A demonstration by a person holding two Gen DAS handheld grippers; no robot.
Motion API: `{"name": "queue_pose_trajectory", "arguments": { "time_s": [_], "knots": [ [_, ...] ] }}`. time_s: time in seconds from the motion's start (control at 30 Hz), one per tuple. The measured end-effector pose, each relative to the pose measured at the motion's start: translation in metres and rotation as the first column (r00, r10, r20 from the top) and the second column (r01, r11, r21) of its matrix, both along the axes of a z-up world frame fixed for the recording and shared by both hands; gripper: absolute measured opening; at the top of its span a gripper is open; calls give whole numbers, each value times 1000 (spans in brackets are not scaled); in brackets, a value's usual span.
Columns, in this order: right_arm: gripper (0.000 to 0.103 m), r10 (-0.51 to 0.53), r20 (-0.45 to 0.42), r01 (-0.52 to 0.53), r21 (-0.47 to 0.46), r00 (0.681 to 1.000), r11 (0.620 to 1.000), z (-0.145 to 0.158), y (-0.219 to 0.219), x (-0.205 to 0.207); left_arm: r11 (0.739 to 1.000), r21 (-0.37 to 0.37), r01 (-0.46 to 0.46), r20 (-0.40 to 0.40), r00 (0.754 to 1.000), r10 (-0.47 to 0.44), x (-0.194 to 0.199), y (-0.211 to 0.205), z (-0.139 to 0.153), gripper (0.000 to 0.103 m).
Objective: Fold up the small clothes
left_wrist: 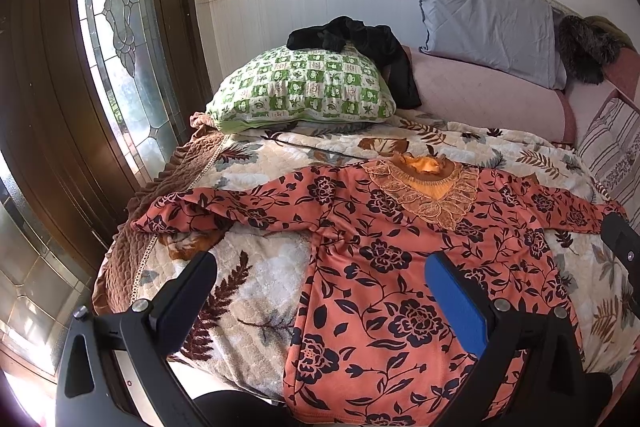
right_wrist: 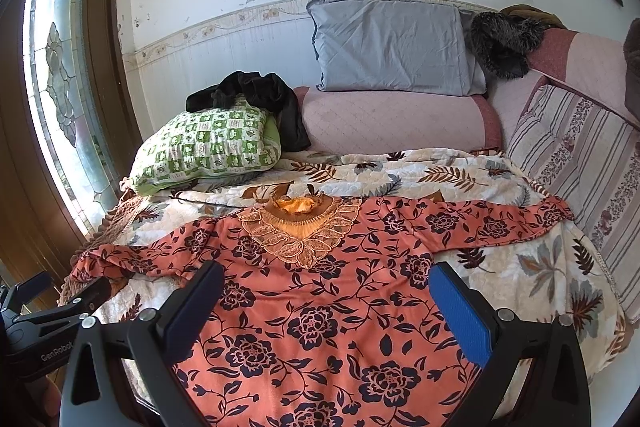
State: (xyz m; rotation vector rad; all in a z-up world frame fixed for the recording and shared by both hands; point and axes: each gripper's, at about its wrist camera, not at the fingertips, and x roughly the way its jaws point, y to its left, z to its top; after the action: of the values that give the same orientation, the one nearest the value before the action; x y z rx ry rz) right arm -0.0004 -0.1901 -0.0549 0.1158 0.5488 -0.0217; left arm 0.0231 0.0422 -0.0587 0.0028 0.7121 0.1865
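An orange long-sleeved top with dark flowers (left_wrist: 384, 267) (right_wrist: 320, 307) lies flat on the leaf-print bedspread (left_wrist: 256, 283) (right_wrist: 520, 267), lace collar (left_wrist: 432, 191) (right_wrist: 300, 231) at the far side, both sleeves spread out. My left gripper (left_wrist: 320, 275) is open and empty, held above the top's left hem side. My right gripper (right_wrist: 326, 283) is open and empty above the middle of the top. The left gripper also shows at the left edge of the right wrist view (right_wrist: 60, 307).
A green checked pillow (left_wrist: 304, 87) (right_wrist: 208, 147) with a black garment (left_wrist: 360, 43) (right_wrist: 256, 95) on it lies at the far left. A grey pillow (left_wrist: 488, 19) (right_wrist: 392, 47) leans on the wall. A striped cushion (right_wrist: 580, 163) is at the right. A glazed door (left_wrist: 112, 27) stands left.
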Motion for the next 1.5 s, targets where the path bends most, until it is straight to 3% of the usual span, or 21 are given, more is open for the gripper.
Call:
{"name": "queue_pose_trajectory", "arguments": {
  "time_s": [0.57, 1.0, 1.1, 1.2, 1.3, 1.37, 1.5],
  "knots": [
    [103, -19, -29, 20, 23, 999, 1000, -14, -12, 13, 1000, 13, -1, -29, 1000, 1, 17, -8, -10, 103],
    [103, -66, -87, 70, 44, 994, 997, -43, -42, 52, 999, 34, 10, -80, 997, -7, 63, -20, -35, 103],
    [103, -62, -113, 72, 89, 992, 993, -57, -60, 68, 999, 1, 32, -101, 994, -32, 85, -23, -47, 103],
    [103, -45, -122, 70, 209, 991, 975, -82, -103, 90, 994, -82, 69, -129, 988, -80, 118, -30, -68, 103],
    [103, -96, -140, 141, 367, 986, 919, -119, -175, 113, 988, -120, 96, -115, 987, -110, 155, -44, -92, 103],
    [103, -142, -178, 213, 489, 974, 846, -146, -232, 128, 986, -145, 87, -130, 986, -106, 178, -54, -109, 103],
    [97, -317, -212, 366, 727, 924, 581, -191, -349, 131, 974, -212, 76, -124, 987, -104, 210, -66, -136, 103]
  ]
}}
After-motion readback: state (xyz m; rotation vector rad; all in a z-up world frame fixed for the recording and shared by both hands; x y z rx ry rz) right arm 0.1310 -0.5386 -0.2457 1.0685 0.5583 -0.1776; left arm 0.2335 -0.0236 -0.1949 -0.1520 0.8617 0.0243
